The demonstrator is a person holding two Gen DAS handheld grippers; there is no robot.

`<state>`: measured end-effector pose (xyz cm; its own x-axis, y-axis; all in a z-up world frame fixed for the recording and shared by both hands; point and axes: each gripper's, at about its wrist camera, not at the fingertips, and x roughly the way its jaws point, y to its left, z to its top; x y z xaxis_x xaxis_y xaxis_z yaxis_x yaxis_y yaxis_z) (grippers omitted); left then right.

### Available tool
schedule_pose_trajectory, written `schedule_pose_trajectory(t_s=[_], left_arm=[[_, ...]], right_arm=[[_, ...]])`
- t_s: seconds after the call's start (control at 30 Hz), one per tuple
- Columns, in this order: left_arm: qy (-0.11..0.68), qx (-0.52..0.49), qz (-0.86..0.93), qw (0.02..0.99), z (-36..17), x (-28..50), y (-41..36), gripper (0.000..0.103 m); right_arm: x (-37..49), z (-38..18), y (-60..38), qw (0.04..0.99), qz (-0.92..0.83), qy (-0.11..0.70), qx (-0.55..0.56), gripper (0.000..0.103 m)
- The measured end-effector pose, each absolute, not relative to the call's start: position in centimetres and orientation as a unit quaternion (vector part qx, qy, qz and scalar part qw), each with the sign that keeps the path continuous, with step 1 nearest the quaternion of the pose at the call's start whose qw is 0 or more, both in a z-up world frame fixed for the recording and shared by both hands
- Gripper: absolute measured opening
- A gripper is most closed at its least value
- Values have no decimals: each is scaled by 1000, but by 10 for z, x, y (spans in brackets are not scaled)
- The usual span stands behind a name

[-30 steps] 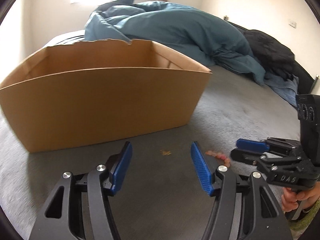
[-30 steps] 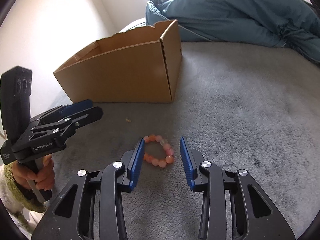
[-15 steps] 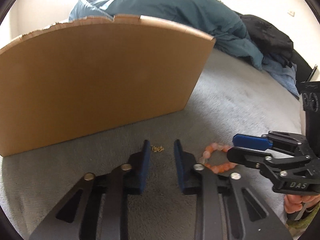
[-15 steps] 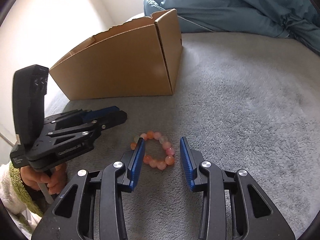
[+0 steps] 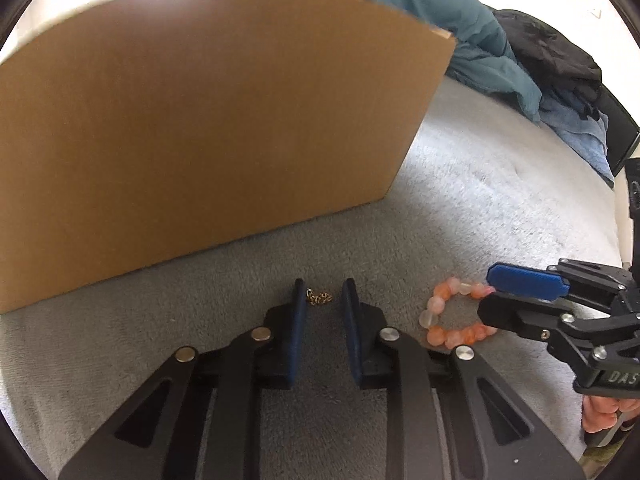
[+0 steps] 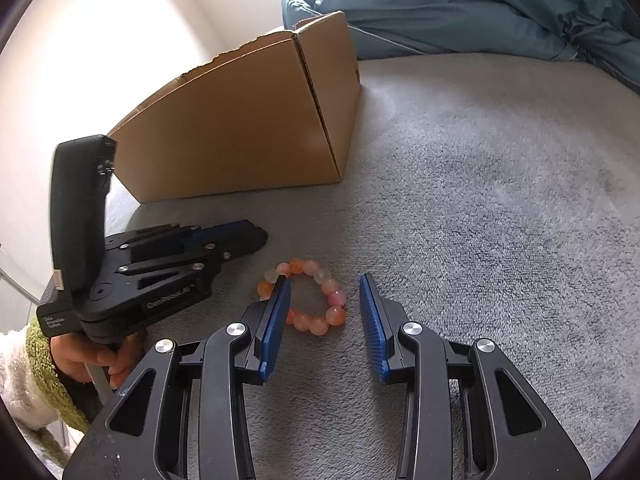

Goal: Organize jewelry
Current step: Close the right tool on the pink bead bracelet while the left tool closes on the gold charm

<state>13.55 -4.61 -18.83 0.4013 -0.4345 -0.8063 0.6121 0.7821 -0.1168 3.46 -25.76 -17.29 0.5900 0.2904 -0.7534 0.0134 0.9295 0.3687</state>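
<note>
Left wrist: left claw (image 5: 322, 295) open narrowly around a small gold chain (image 5: 319, 297) on the bed (image 5: 480, 184), near the cardboard box (image 5: 200, 120). Risk: pads pinch blanket pile, chain slips.

Right wrist: right claw (image 6: 325, 294) open; bead bracelet (image 6: 308, 300) lies half outside its left finger (image 6: 276, 320). Risk: closing catches 1 side only.

A tall cardboard box (image 5: 208, 128) stands on the grey blanket (image 6: 500, 200), walling off the far side ahead of the left gripper (image 5: 322, 300). Between box and gripper lies a narrow strip of bare blanket. The right gripper (image 6: 324, 304) sits just to the right, near the left one, crowding that side. Beyond the box's right corner the blanket runs open toward a heaped teal duvet (image 6: 480, 4).
</note>
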Motion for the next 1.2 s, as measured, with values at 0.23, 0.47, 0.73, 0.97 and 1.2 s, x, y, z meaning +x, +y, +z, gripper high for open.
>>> schedule_pose_trajectory(t_s=[0.23,0.47,0.73,0.97,1.2], left_arm=[[441,78,-303,841,-185,135,-40,18],[459,81,-311,828,-193,140,-48,23],[461,106,-304,827,-198,140,-56,23],[447,135,-290,836,-199,133,-73,20],[450,96,-297,837,-193,136,-66,5]], right_arm=[[32,-174,-261,875,82,444,176,35],[32,-176,-270,873,87,444,181,34],[32,-179,-278,871,91,444,187,33],[32,-179,-280,871,91,445,186,33],[31,-176,-280,871,89,446,188,32]])
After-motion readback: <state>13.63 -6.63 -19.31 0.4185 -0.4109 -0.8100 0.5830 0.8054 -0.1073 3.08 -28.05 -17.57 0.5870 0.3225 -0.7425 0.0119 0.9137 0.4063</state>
